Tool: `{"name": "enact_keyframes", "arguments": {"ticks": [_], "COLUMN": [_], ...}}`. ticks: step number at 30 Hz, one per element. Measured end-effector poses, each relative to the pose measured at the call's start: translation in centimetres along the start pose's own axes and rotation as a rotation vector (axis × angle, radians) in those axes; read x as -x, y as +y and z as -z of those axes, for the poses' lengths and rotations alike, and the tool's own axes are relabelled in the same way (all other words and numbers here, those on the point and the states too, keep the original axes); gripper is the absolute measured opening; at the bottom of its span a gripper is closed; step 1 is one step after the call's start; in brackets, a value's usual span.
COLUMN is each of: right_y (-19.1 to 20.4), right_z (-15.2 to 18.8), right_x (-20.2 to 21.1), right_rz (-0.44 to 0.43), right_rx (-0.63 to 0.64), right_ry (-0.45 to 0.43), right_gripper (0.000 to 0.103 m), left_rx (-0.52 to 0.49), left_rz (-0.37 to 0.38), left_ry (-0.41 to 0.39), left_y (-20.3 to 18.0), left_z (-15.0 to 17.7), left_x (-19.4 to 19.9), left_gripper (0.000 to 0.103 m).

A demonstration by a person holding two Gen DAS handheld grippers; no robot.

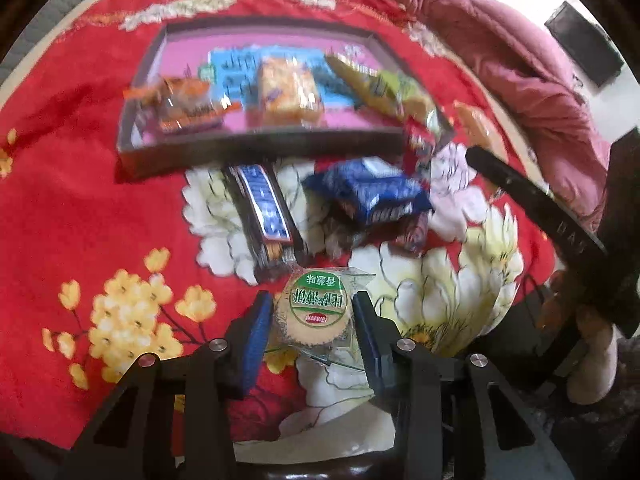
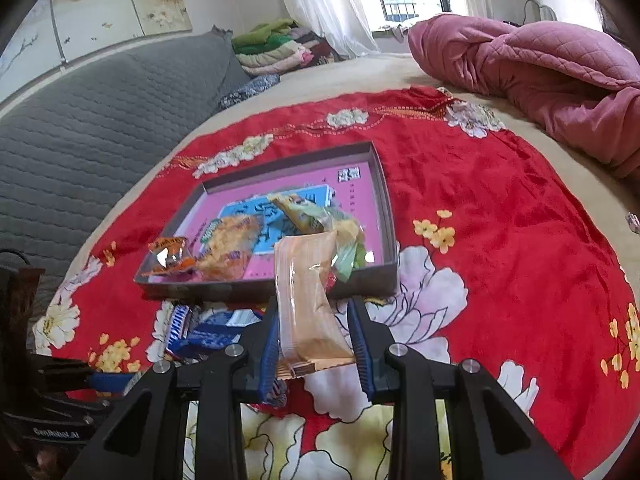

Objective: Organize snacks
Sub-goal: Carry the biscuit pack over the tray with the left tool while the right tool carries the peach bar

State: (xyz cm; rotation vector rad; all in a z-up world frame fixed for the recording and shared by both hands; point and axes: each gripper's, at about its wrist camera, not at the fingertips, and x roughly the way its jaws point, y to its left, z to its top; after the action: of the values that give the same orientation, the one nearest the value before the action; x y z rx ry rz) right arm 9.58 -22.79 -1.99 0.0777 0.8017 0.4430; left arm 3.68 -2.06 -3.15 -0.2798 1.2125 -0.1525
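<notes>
My left gripper (image 1: 312,320) is shut on a round cookie pack with a green label (image 1: 314,310), held above the red floral cloth (image 1: 80,208). Ahead of it lie a dark bar with a blue label (image 1: 262,216) and blue snack packs (image 1: 372,196). The grey box with a pink floor (image 1: 256,146) holds several snacks, among them an orange pack (image 1: 184,106) and a yellow cake pack (image 1: 288,90). My right gripper (image 2: 316,336) is shut on a long tan wrapper (image 2: 306,300), held up in front of the box's near wall (image 2: 372,276).
A pink quilt (image 2: 540,72) lies at the far right of the bed. A grey padded cover (image 2: 100,120) runs along the left. Folded clothes (image 2: 276,48) are stacked near the window. The right gripper's black body (image 1: 560,220) shows in the left wrist view.
</notes>
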Motion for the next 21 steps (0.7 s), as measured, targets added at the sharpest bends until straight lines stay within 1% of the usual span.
{"name": "enact_keyframes", "arguments": {"ticks": [5,10,16,21], "right_y": [0.3,0.9,2.6,3.5], "right_z": [-0.5,-1.4,-2.6,-3.4], "right_x": [0.1,-0.3,-1.3,-2.6], "right_rz": [-0.023,-0.051,-0.061,-0.067], "right_rx": [-0.012,-0.025,0.012,0.022], "right_ry": [-0.016,-0.025,-0.038,-0.033], "right_gripper": [0.033,0.033,0.033,0.033], "left_rx": [0.017,0.047,0.052,0.054], "left_rz": [0.002,-0.002,-0.03,-0.062], "left_ry": [-0.05,-0.097,-0.156,-0.187], "left_y": [0.7,1.6,2.0,2.3], "left_z": [-1.1,-2.6,-4.9,-6.7], "left_x": [1.7,2.5,2.9,2.6], "left_gripper": [0.042,0.042,0.042,0.042]}}
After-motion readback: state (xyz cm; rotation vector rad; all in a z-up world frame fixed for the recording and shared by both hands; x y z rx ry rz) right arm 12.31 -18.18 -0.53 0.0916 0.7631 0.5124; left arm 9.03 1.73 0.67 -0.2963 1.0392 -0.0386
